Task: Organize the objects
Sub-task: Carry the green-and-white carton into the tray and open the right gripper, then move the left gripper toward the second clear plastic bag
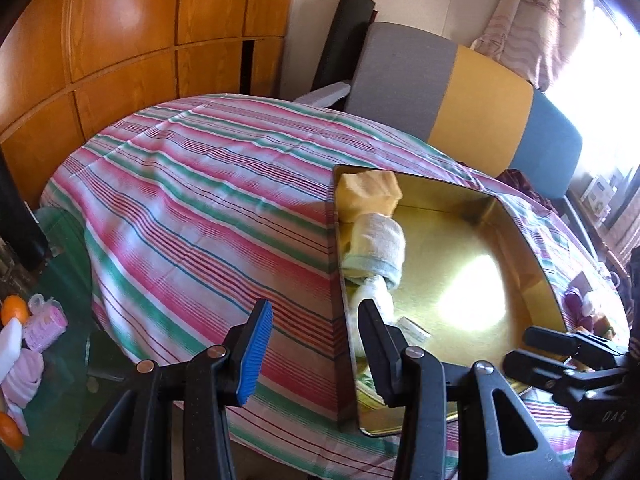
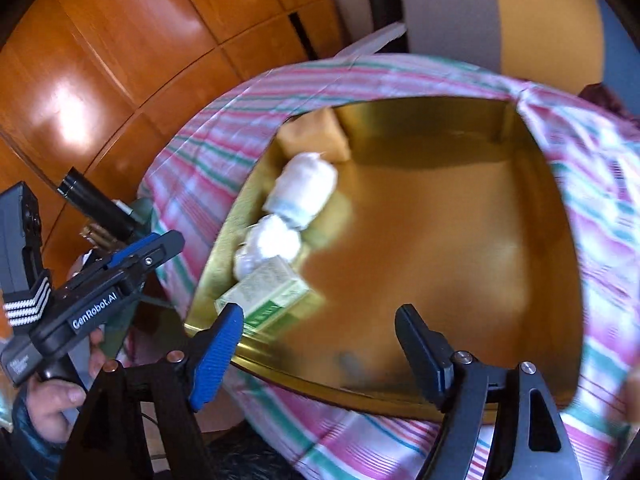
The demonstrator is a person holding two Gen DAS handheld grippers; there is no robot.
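A gold tin box (image 1: 520,240) lies open on a pink-and-green striped cloth (image 1: 200,208). Along its left wall sit a yellow sponge (image 1: 368,194), a rolled white towel (image 1: 378,240), a white ball (image 1: 372,292) and a small green-and-white carton (image 2: 268,296). My left gripper (image 1: 315,308) is open and straddles that left wall, blue pad outside, black finger inside, neither pressing it. My right gripper (image 2: 320,314) hangs open over the tin's near rim (image 2: 320,380) with nothing between its fingers. Each gripper shows in the other's view: the right gripper (image 1: 520,346), the left gripper (image 2: 168,242).
Oranges (image 1: 14,308) and pink rolled items (image 1: 44,322) lie on a green glass surface at the far left. A wooden cabinet (image 1: 140,40) stands behind. A grey, yellow and blue cushion (image 1: 460,100) borders the cloth at the back right.
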